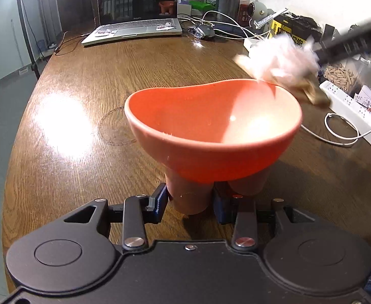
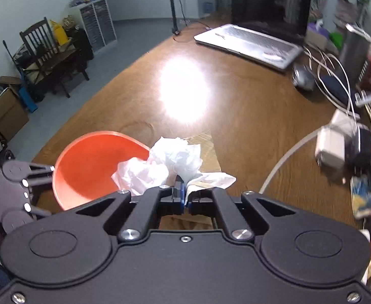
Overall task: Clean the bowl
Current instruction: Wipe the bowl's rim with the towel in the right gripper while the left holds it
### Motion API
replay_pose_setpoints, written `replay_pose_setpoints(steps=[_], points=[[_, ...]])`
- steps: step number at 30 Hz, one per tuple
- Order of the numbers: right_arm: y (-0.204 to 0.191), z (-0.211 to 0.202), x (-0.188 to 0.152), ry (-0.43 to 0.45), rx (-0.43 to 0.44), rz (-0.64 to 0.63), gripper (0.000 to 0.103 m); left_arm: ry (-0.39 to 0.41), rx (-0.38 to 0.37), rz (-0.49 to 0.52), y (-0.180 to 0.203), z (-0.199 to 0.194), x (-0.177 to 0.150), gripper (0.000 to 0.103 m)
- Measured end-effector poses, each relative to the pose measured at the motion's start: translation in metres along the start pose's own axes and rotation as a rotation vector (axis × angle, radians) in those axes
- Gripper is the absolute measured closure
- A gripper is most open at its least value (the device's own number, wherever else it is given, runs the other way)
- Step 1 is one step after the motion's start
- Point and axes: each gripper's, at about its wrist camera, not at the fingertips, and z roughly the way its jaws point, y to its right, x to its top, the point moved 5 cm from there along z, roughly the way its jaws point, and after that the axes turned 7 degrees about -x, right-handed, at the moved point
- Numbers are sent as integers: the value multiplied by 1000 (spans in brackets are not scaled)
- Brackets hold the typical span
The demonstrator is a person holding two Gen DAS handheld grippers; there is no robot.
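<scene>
An orange bowl (image 1: pixel 210 126) on stubby legs stands on the wooden table (image 1: pixel 84 101). My left gripper (image 1: pixel 190 200) is shut on the bowl's near leg (image 1: pixel 188 202), with a blue pad on each side of it. A crumpled white tissue (image 1: pixel 279 58) hangs blurred just beyond the bowl's far right rim, pinched by my right gripper (image 1: pixel 321 54). In the right wrist view, the right gripper (image 2: pixel 184 195) is shut on the tissue (image 2: pixel 170 164), which overlaps the rim of the bowl (image 2: pixel 89 167). The left gripper (image 2: pixel 20 185) shows at the left edge.
An open laptop (image 1: pixel 137 12) sits at the table's far end, with a mouse (image 1: pixel 205 31) and white cables beside it. A white power strip (image 1: pixel 350 106), boxes and clutter line the right side. A tan block (image 1: pixel 314 93) lies behind the bowl.
</scene>
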Motion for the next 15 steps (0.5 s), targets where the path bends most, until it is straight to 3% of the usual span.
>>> replay_pose_setpoints(steps=[4, 9, 13, 15], points=[[-2, 1, -15, -58, 74, 62, 100, -13, 11, 26, 2, 0, 6, 66], [-23, -2, -12, -102, 194, -34, 98, -20, 29, 25, 2, -1, 7, 65], [-38, -8, -2, -82, 280, -53, 98, -10, 53, 58, 6, -1, 9, 64], [-63, -10, 9, -58, 338, -138, 98, -8, 58, 71, 7, 0, 11, 64]])
